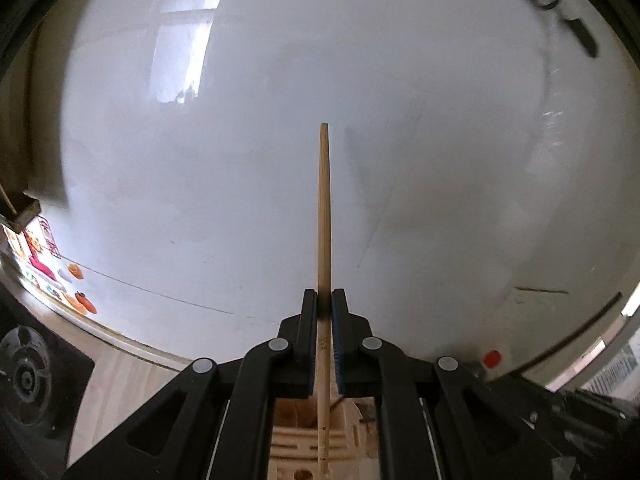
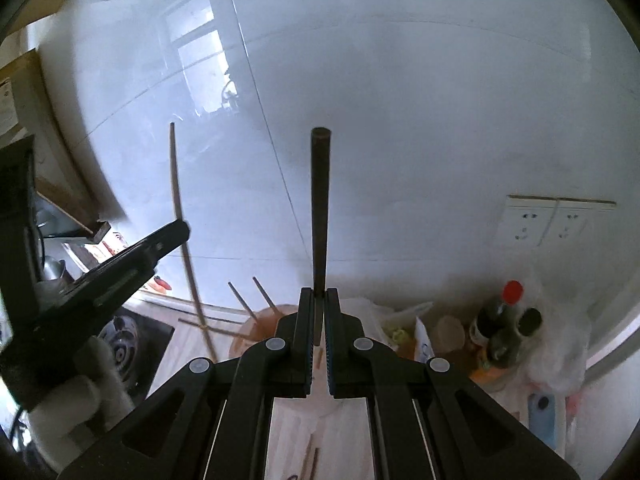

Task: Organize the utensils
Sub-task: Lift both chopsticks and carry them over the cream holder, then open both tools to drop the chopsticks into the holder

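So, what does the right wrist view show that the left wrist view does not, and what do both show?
Only the right wrist view shows the right hand-held gripper shut on a dark chopstick, two wall sockets, a red-capped bottle and an orange-brown cup holding two sticks.

Only the left wrist view shows the wooden holder below the left hand-held gripper, and the fridge magnets.

Both show the light bamboo chopstick held by the left hand-held gripper, the white wall and the window's reflection.

We see a glossy white tiled wall (image 2: 400,120) reflecting a bright window (image 2: 200,60). Double wall socket (image 2: 552,220) near its lower right. Pale wood worktop (image 2: 320,420) below; black hob (image 2: 124,344) at its left edge.
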Demonstrator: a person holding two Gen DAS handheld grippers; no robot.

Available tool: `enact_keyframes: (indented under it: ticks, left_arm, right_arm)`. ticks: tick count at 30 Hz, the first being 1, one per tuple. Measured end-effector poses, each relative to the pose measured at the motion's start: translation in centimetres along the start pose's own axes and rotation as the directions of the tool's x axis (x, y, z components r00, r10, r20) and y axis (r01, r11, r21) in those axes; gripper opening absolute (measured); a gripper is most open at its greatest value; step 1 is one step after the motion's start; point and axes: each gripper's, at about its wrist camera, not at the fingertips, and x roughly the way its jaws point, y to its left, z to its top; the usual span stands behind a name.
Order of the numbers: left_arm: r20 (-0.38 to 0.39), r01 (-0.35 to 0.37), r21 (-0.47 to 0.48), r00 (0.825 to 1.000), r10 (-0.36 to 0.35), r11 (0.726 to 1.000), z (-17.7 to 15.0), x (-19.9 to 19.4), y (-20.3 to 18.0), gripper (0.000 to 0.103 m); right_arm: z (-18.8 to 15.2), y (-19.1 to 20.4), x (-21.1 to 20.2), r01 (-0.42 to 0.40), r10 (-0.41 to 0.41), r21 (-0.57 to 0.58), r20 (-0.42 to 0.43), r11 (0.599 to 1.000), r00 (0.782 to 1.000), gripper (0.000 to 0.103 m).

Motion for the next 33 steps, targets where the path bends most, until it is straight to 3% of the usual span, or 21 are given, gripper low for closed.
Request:
enact_keyframes:
  ticks: [12, 18, 24, 27, 29, 31, 33]
  left_arm:
    - [-0.050, -0.089, 0.023, 0.995, 0.090, 0.996, -2.9, 6.4, 2.7, 0.004]
    - [-0.096, -0.112, 0.042, 0.989, 0.116, 0.993, -3.9, 7.7, 3.8, 0.004]
    - [-0.159, -0.079, 0.040, 0.984, 0.084, 0.996, -4.0, 6.5, 3.3, 0.009]
    - [-0.143, -0.081, 0.056, 0.986, 0.088, 0.995, -3.6, 4.4, 2.7, 0.028]
    - [-0.133, -0.097, 0.060, 0.986, 0.104, 0.993, -3.3, 2.8, 2.7, 0.083]
    - [-0.116, -0.110, 0.050, 0.987, 0.115, 0.993, -3.1, 1.1, 2.9, 0.096]
    - [-0.114, -0.130, 0.056, 0.984, 0.136, 0.990, -3.4, -0.7, 3.1, 0.098]
  right_arm:
    - [-0.5, 0.9, 8.5, -0.013, 0.015, 0.012, -0.147, 1.000, 0.989, 0.005]
    - [-1.4, 0.2, 11.6, 0.004, 0.006, 0.045, -0.218, 0.999, 0.976, 0.005]
    - [-2.4, -0.4, 13.6, 0.022, -0.003, 0.068, -0.271, 0.997, 0.963, 0.006]
    - [-2.6, -1.0, 13.8, 0.011, 0.017, 0.098, -0.280, 0.995, 0.960, 0.011]
    - [-2.7, -1.4, 13.3, 0.005, 0.027, 0.119, -0.268, 0.993, 0.963, 0.033]
    - [-2.7, -1.6, 12.4, 0.009, 0.023, 0.125, -0.248, 0.992, 0.969, 0.039]
    - [-2.8, -1.6, 11.2, 0.022, 0.007, 0.121, -0.232, 0.992, 0.973, 0.046]
